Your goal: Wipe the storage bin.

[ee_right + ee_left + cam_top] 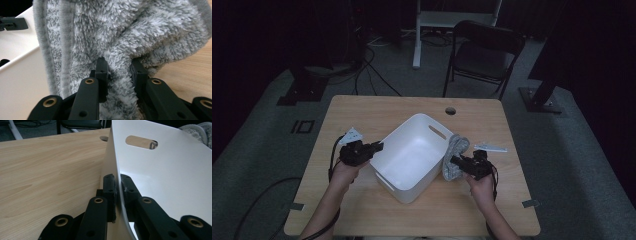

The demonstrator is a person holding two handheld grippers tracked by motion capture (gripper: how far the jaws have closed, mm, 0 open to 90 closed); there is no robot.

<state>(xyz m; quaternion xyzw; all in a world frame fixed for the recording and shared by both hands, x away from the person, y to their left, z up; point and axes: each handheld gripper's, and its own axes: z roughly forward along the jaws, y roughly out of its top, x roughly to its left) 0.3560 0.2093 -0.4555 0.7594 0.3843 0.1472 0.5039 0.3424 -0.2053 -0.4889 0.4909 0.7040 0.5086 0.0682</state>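
A white plastic bin (412,155) with slot handles sits tilted in the middle of the wooden table (377,107). My left gripper (374,148) is shut on the bin's left rim; in the left gripper view the thin white wall (140,165) is pinched between my two pads, left gripper (119,185). A fluffy grey cloth (455,156) hangs against the bin's right outer side. My right gripper (456,161) is shut on a fold of that cloth (120,37), with the pile bunched between the jaws, right gripper (117,65).
A round cable hole (450,110) lies in the table near its far edge. A black folding chair (484,52) and a white desk leg (418,35) stand beyond the table. Cables run over the grey floor at the left.
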